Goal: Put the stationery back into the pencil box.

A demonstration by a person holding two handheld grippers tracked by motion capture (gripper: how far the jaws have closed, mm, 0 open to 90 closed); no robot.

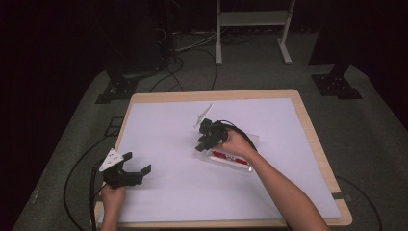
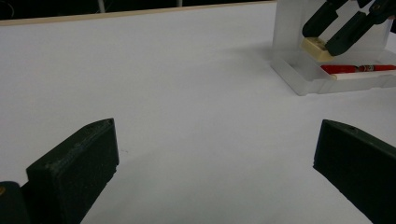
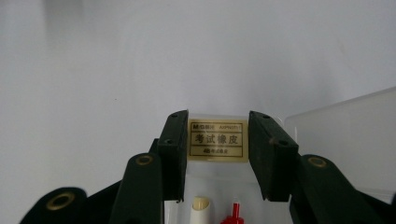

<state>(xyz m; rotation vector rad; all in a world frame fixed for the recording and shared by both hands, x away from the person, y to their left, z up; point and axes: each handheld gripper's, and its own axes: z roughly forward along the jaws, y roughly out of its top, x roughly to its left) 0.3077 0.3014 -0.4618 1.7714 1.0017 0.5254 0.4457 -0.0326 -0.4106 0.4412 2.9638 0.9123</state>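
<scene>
Eraser (image 3: 217,140) sits clamped between the right gripper (image 3: 217,154) pads, over the clear case (image 2: 308,79) beside a red pen (image 2: 357,68). Right forearm reaches diagonally across the table (image 1: 308,125). Left gripper (image 1: 133,169) rests near the table's front-left corner, jaws wide apart, holding nothing.

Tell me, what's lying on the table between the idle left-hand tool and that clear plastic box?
Nothing: in the left gripper view, only bare white table stretches from the open left gripper to the clear box.
</scene>
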